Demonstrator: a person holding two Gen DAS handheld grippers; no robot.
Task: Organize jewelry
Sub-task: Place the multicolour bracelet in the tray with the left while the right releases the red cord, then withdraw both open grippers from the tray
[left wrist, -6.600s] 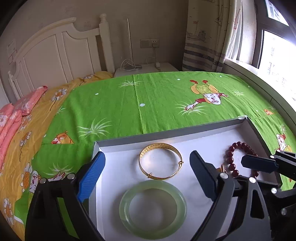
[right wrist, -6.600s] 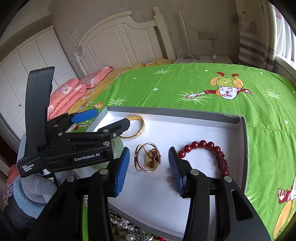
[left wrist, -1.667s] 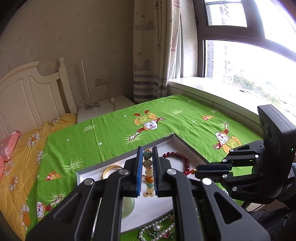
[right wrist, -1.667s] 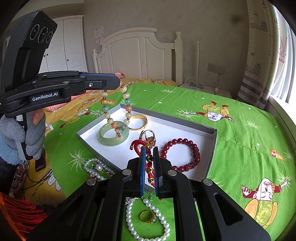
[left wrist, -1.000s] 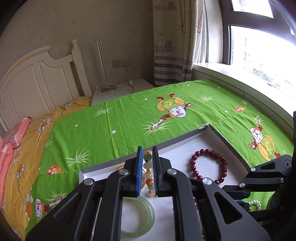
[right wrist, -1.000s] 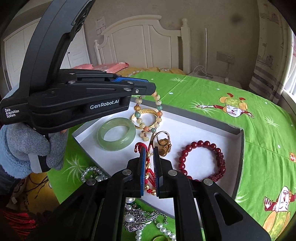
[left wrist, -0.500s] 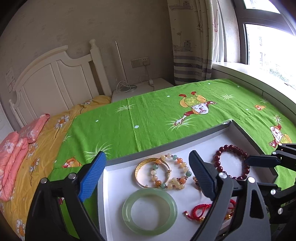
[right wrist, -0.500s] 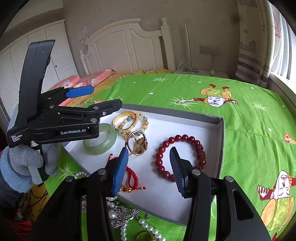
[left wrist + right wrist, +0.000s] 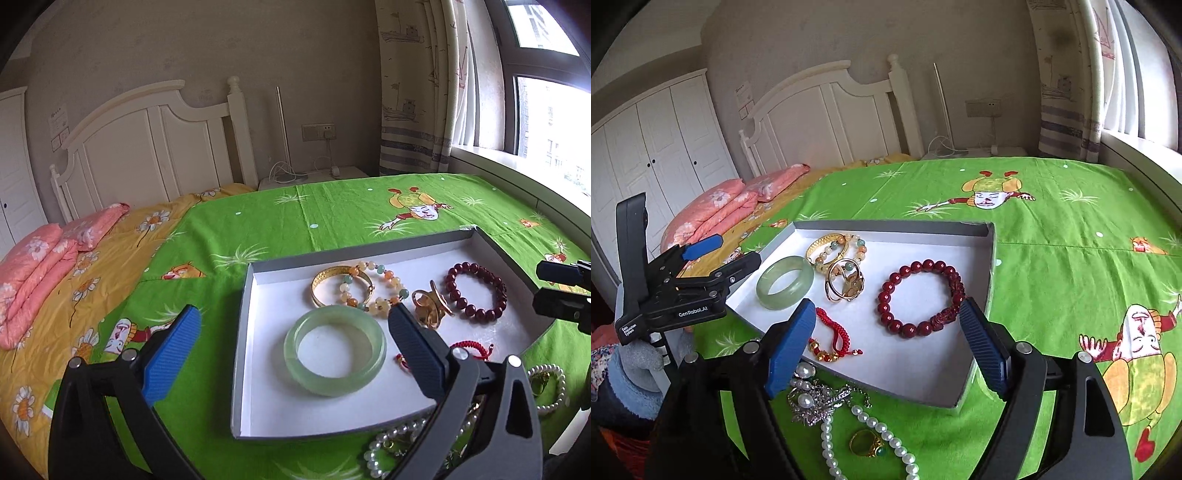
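now both grippers clear of tray rim

A tray on the bed holds a bangle at left, a bead bracelet at right, rings between; pearls lie before it.

Pink pillows, white headboard
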